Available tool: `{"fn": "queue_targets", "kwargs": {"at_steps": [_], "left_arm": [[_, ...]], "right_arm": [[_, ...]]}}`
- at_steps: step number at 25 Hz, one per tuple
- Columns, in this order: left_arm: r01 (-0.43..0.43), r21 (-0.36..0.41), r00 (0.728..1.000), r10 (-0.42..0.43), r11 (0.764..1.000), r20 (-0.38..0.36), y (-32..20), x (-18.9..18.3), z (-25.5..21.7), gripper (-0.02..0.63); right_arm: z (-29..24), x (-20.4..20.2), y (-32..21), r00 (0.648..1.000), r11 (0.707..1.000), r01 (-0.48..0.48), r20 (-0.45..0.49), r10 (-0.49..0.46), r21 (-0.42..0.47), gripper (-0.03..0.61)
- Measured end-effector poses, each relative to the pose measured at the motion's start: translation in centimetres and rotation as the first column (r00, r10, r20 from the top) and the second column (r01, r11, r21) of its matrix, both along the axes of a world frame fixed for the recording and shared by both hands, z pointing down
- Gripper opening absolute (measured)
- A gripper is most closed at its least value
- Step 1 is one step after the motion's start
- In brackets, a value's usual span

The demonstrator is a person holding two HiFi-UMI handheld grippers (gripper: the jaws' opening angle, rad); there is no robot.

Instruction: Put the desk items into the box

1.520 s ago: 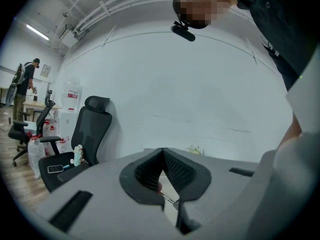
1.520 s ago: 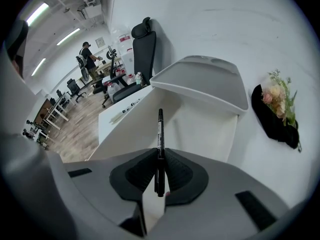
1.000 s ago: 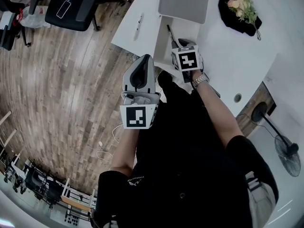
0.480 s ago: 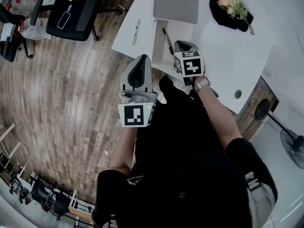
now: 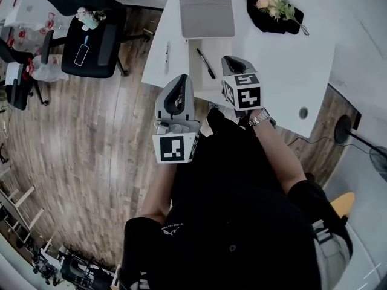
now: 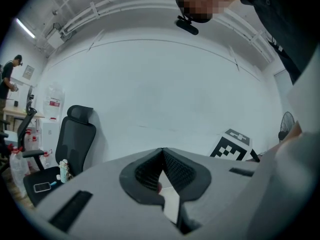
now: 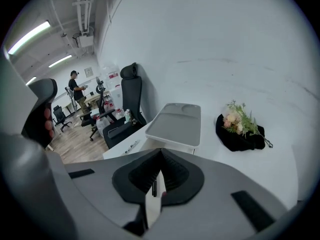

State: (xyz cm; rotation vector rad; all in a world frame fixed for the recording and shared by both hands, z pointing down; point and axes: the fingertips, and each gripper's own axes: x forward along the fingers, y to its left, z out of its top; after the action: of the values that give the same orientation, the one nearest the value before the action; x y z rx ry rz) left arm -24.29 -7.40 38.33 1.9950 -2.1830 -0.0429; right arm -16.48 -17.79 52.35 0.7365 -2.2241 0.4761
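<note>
- An office chair (image 5: 91, 41) was seen on the wood floor, at about 9 o'clock from the white desk (image 5: 284, 59), with a phone (image 5: 80, 54) laid on its seat.
- A pen (image 5: 167, 50) was found on the desk near its edge, at about 9 o'clock from the box (image 5: 221, 48).
- The left gripper (image 5: 181, 80) was held over the floor just off the desk edge. Its jaws were pressed together at the tips, and nothing was pinched between them.
- A black marker (image 5: 205, 63) was seen lying in what appeared to be the open white box, tilted toward 11 o'clock.
- A gray lid (image 5: 207, 8) was placed at 12 o'clock from the box, touching it.
- The right gripper (image 5: 232, 61) was held over the box, with the marker at its 9 o'clock and apart from it. Its jaws were pressed together and nothing was gripped; in the right gripper view the marker was seen only through the slit below the tips.
- A bunch of flowers (image 5: 273, 2) on a black base was seen at about 1 o'clock from the right gripper, well apart.
</note>
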Motion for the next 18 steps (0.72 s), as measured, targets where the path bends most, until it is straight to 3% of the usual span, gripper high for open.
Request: {"fn": "queue_targets", "kwargs": {"at_steps": [11, 18], "left_arm": [[-0.107, 0.034, 0.994, 0.107, 0.994, 0.010, -1.8, 0.1, -2.7, 0.008], [-0.171, 0.056, 0.985, 0.169, 0.984, 0.024, -2.1, -0.1, -4.3, 0.008]], "right_arm": [[-8.9, 1.0, -0.7, 0.990, 0.985, -0.079, 0.129, 0.060, 0.155, -0.002], [-14.1, 1.5, -0.7, 0.975, 0.952, -0.144, 0.205, 0.090, 0.269, -0.002]]}}
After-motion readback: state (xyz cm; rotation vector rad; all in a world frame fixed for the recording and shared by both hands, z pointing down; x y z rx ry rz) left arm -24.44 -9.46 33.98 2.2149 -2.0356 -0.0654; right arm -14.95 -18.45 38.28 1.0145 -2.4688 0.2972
